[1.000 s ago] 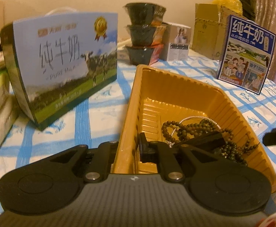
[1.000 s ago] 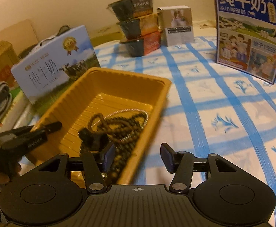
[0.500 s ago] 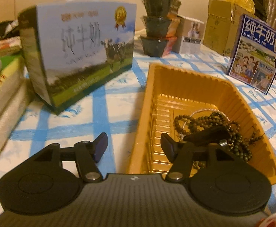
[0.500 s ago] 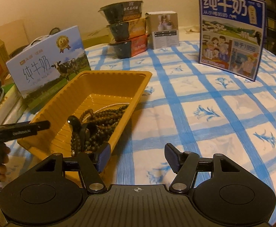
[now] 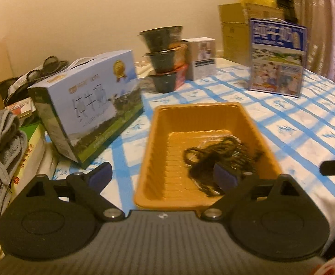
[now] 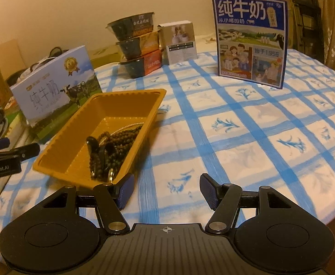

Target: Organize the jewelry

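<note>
A yellow tray (image 6: 80, 142) sits on the blue-checked tablecloth (image 6: 247, 137), and in it lies the jewelry — a tangle of dark bead strands (image 6: 119, 139) with a thin silver chain (image 6: 126, 127) and a black clip-like piece (image 6: 99, 147), heaped toward the tray's right half.

The right gripper (image 6: 166, 191) is spread wide and holds nothing. It hangs over bare cloth just beside the tray's near right corner; the beads lie at about 10 o'clock from the gap between its fingers, apart from both pads.

The left gripper (image 5: 164, 174) is also spread wide and empty. In its blurred view the tray (image 5: 266, 146) lies at 12 o'clock, its near rim spanning the gap between the fingers, and the bead heap (image 5: 213, 158) shows at about 1 o'clock, just behind the right fingertip; whether it touches cannot be told.

At 10 o'clock of the tray stands a pale milk carton (image 6: 55, 89) — farther back, stacked bowls (image 6: 137, 45) and a blue milk box (image 6: 251, 39).
</note>
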Tool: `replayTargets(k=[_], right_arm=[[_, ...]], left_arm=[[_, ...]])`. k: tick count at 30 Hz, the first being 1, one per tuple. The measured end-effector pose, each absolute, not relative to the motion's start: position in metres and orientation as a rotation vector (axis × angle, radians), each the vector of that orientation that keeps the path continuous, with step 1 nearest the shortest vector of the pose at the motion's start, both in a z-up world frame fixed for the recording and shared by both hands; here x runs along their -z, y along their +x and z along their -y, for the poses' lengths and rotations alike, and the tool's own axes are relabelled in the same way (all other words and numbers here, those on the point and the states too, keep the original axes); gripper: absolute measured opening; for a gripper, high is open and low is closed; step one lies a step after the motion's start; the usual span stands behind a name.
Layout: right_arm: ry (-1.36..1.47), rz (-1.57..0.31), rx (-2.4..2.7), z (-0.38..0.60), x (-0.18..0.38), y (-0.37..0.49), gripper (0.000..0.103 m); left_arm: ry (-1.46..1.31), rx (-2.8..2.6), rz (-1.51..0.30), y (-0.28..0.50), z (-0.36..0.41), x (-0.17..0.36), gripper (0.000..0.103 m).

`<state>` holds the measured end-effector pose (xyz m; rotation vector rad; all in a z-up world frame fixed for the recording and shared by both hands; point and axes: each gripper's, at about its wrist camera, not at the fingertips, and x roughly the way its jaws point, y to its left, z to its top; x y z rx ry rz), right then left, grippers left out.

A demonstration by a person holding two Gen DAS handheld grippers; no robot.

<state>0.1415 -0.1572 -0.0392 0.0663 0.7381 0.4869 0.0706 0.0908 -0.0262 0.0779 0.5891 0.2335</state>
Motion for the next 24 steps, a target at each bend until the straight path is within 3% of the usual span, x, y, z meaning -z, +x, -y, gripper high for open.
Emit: replayTargets(k=[11, 24], right_arm=[[0.058, -0.748, -0.457, 0.188, 0.027, 0.092, 0.063], [0.086, -0.779, -0.456, 0.207, 0.022, 0.057, 0.063]], left_arm=[[-0.057, -0.111, -0.73, 0.036, -0.043, 0.011, 0.094], [-0.026, -0.086, -0.758, 0.013, -0.01, 0.014, 0.094]])
